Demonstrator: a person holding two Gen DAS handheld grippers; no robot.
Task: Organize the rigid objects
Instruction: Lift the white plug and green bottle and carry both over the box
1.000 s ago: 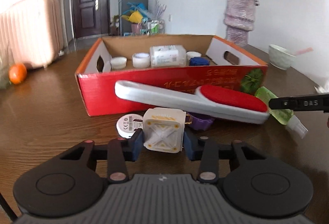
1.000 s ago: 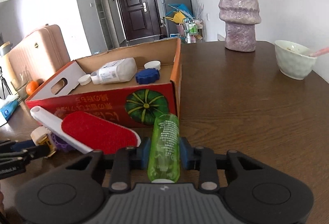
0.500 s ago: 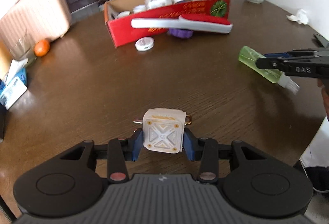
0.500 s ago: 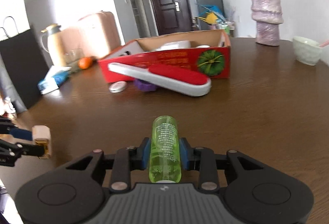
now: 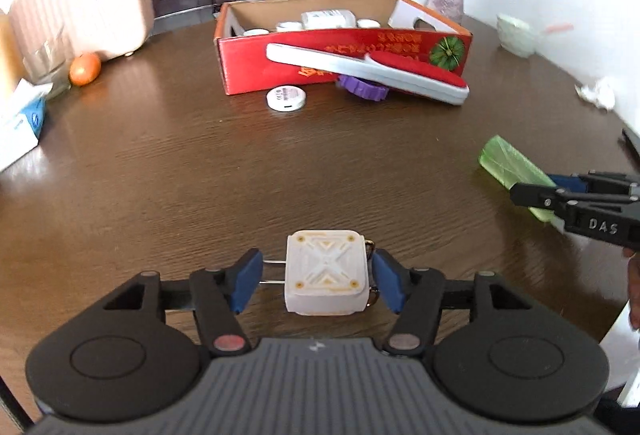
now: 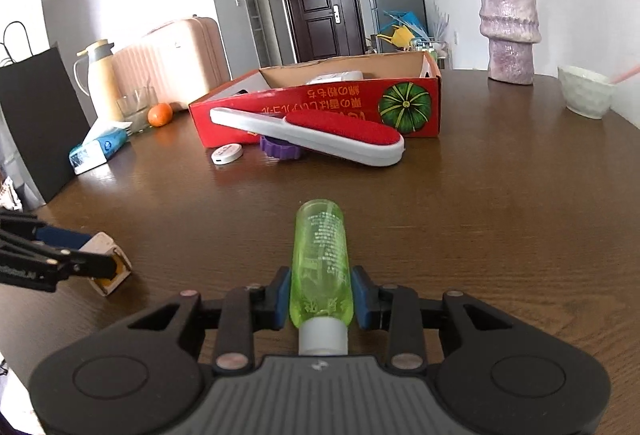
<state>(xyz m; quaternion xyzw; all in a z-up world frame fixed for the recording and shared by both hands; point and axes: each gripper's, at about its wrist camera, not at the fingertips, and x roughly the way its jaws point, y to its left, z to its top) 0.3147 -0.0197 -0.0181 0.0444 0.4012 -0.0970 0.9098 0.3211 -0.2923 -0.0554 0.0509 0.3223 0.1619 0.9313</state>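
The left gripper (image 5: 318, 277) is opening off the light, stiff plug (image 5: 325, 277); the right gripper (image 6: 320, 297) clenches the slippery bottle (image 6: 320, 259) mid-body.

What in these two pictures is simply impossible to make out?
- Box contents: in both wrist views its front wall hides most of each item.
- Purple ring: lint brush covers much of it in both.
- Green bottle print: too small to read, right wrist view.
- White cube: left hand-held gripper's fingers hide most of it there.
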